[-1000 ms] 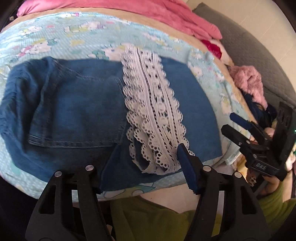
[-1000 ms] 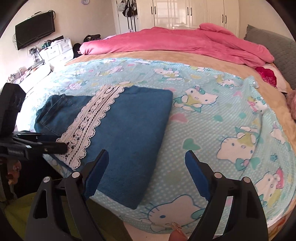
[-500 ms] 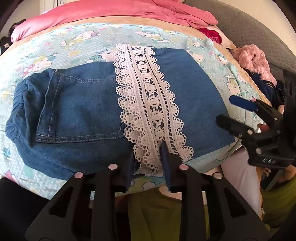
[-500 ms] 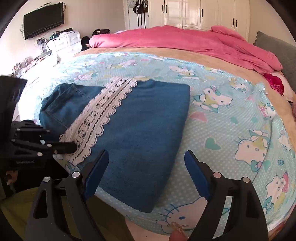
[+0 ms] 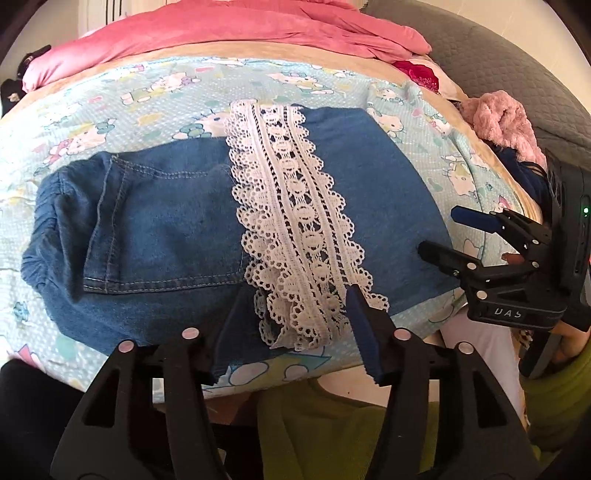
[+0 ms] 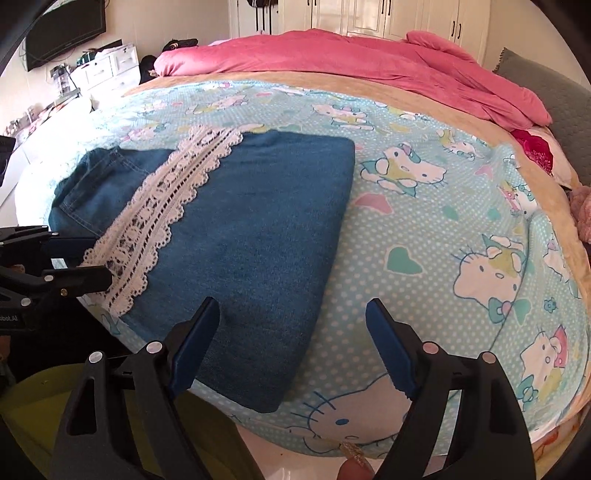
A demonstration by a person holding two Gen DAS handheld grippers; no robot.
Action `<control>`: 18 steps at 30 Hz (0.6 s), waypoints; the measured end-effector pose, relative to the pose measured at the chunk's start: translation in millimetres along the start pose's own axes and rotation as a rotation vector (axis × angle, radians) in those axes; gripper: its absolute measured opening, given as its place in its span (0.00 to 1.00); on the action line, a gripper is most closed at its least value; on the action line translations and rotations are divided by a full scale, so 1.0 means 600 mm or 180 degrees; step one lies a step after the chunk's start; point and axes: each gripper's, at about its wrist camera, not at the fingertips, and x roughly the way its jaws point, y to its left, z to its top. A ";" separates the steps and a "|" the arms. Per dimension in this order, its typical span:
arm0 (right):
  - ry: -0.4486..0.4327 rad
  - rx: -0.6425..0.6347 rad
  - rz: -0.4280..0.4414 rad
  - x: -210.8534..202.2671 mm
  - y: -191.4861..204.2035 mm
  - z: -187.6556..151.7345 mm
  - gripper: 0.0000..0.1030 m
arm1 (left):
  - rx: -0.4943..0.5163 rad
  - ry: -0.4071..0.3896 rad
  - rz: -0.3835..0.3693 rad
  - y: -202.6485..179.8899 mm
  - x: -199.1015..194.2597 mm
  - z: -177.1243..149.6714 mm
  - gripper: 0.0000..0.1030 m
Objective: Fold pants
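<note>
Blue denim pants (image 5: pixel 177 236) with a white lace hem band (image 5: pixel 295 229) lie folded on the bed's Hello Kitty sheet (image 5: pixel 155 85). My left gripper (image 5: pixel 295 325) is open at the near edge, its jaws either side of the lace end, holding nothing. My right gripper (image 6: pixel 291 339) is open and empty above the folded pants' near right corner (image 6: pixel 258 240). The right gripper also shows in the left wrist view (image 5: pixel 439 232), by the pants' right edge. The left gripper shows at the left edge of the right wrist view (image 6: pixel 79 260).
A pink duvet (image 6: pixel 351 62) lies across the far side of the bed. A grey cushion (image 5: pixel 491 62) and a fluffy pink cloth (image 5: pixel 498 122) sit at the right. A TV (image 6: pixel 62 33) and white drawers (image 6: pixel 103 70) stand at the far left.
The left gripper closed to a narrow gap half a second ago and has opened wide again at the lace end. The right gripper has shifted left over the pants' near corner, still open.
</note>
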 end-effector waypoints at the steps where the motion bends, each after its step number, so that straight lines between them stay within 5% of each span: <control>1: -0.0019 -0.0002 -0.0004 -0.004 0.000 0.002 0.78 | 0.0004 -0.0016 0.0006 -0.001 -0.003 0.001 0.50; 12: -0.0202 0.0008 -0.0106 -0.041 0.001 0.017 0.83 | -0.0002 -0.0170 0.0059 0.000 -0.033 0.006 0.75; 18: -0.0256 -0.0024 -0.0154 -0.052 0.009 0.025 0.86 | -0.0013 -0.0261 0.0109 0.003 -0.051 0.008 0.80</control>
